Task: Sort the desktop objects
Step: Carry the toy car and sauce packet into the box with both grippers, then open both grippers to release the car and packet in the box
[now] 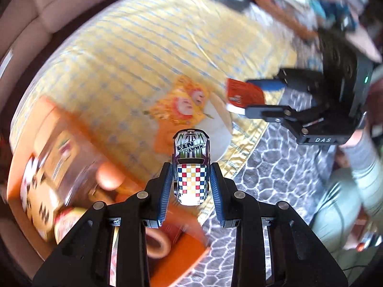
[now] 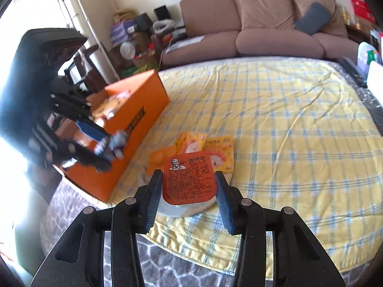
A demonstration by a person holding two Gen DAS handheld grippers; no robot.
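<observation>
- Left tool [image 1: 191, 179] pinching a checker-roofed toy car [image 1: 190, 167] above the open orange cardboard box [image 2: 134, 110] (presumably the toys' bin).
- Right tool [image 2: 189, 186] clamping a red-lidded KFC sauce tub [image 2: 189, 179], lifted over yellow sachets [image 2: 191, 143] on the checked bedspread [image 2: 287, 119].

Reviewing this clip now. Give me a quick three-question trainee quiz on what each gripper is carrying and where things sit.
1. True or false: the left gripper is shut on a toy car.
2. What does the right gripper hold: A) sauce tub, B) spoon, C) phone?
3. Fill in: the yellow packets lie on the checked ____, beside the orange box.

Key: 1 true; 2 A; 3 cloth.
</observation>
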